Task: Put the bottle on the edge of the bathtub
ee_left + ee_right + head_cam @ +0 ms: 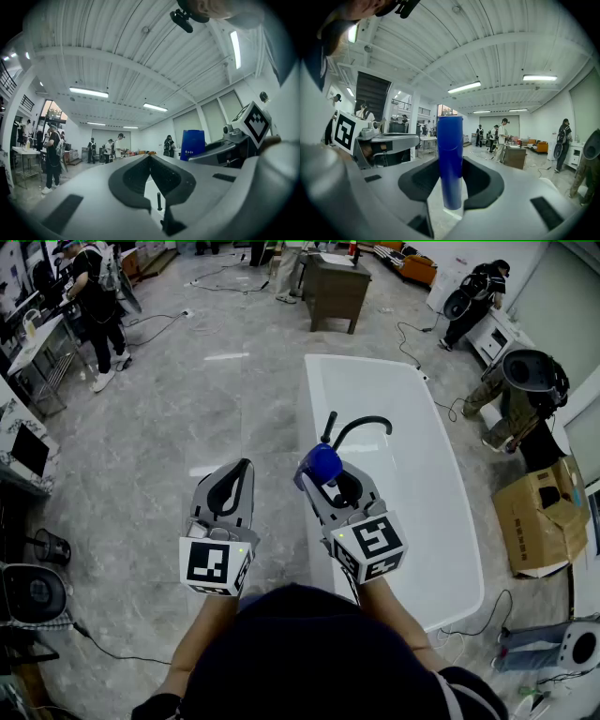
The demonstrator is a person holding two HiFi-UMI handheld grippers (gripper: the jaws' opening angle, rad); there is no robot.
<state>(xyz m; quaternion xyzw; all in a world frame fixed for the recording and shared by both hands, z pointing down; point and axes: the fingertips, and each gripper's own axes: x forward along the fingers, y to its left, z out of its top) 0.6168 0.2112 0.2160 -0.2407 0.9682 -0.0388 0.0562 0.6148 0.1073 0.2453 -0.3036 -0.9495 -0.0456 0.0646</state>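
My right gripper [328, 486] is shut on a blue bottle [323, 465], which stands upright between its jaws [450, 159]. It hangs over the near left rim of the white bathtub [313, 399], just short of the black curved faucet [364, 424]. My left gripper [244, 470] is held level to the left of the tub, over the grey floor. Its jaws meet at the tips with nothing between them [150, 157]. In the left gripper view the bottle [192, 144] shows off to the right, beside the right gripper's marker cube [255, 123].
An open cardboard box [539, 517] lies right of the tub, and a person [520, 395] crouches beyond it. A brown cabinet [336, 292] stands past the tub's far end. Another person [94, 306] stands by a table at the far left. Cables trail on the floor.
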